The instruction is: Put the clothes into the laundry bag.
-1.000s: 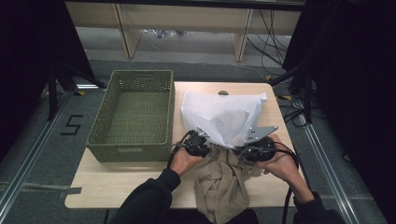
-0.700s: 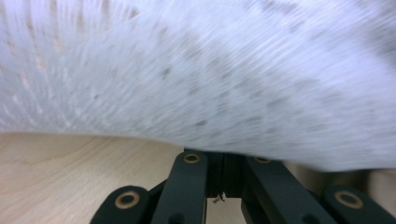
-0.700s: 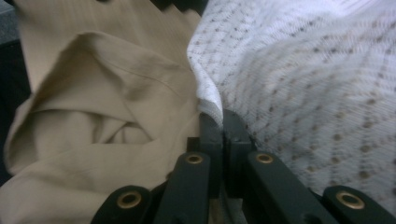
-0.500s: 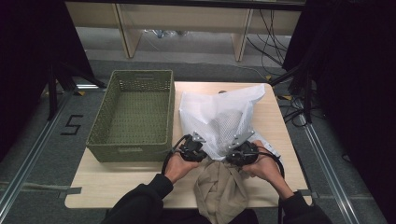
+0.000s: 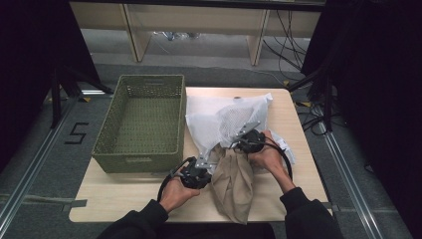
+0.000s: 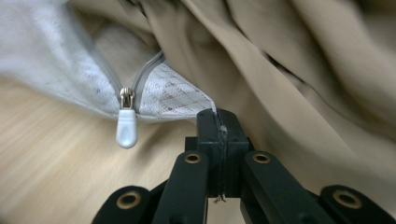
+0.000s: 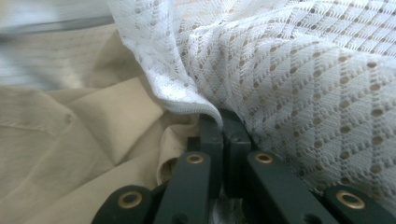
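Observation:
A white mesh laundry bag lies on the wooden table, its mouth toward the person. A tan garment spills out of that mouth toward the front edge. My left gripper is at the left side of the mouth, shut on the bag's mesh edge beside the white zipper pull. On the right side of the mouth, my right gripper is shut on the bag's mesh rim, with tan garment just below it.
An empty green woven basket stands on the left part of the table, close to the bag. Bare tabletop lies in front of the basket. Shelving legs and cables sit on the floor beyond the table.
The raised bag has come down and spread on the table. My left gripper moved toward the front left, my right gripper moved left, and more of the tan garment lies outside the bag.

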`<state>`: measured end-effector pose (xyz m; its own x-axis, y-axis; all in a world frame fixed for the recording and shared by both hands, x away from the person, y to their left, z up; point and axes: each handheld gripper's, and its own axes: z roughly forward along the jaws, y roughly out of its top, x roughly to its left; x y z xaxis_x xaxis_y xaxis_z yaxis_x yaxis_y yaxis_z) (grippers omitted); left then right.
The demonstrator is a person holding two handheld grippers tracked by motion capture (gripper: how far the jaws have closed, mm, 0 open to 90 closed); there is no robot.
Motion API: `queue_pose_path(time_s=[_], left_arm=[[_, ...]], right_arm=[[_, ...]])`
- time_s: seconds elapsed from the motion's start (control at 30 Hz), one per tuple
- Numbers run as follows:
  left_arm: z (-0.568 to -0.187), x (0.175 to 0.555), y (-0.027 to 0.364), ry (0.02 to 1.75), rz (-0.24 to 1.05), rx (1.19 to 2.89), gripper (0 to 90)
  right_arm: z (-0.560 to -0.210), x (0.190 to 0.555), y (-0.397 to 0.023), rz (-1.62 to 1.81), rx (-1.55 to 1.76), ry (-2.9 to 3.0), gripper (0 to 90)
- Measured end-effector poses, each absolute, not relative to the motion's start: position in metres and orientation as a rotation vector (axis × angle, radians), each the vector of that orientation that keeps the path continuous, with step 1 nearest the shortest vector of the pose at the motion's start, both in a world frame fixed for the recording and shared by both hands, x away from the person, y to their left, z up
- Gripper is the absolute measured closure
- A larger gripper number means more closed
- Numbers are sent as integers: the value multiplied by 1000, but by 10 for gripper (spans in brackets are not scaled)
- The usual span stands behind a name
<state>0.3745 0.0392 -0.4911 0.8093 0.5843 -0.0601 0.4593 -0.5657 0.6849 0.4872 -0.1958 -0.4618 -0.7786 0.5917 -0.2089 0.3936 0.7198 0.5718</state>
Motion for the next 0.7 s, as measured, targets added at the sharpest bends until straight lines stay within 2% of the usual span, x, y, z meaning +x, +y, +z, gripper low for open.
queue_pose_path(time_s=[0.17, 0.3, 0.6, 0.63, 0.7], left_arm=[[-486, 365, 56, 764, 240, 2240, 897], [-484, 368, 69, 814, 200, 2206, 895], [-492, 363, 85, 800, 209, 2316, 884], [-491, 361, 86, 806, 189, 2308, 874], [-487, 359, 88, 818, 233, 2283, 811]], right_arm=[[-464, 521, -205, 705, 845, 2485, 900], [-462, 531, -212, 750, 869, 2488, 900], [-446, 500, -212, 864, 787, 2556, 900], [-442, 496, -214, 886, 762, 2561, 900], [-429, 487, -219, 947, 692, 2561, 900]])
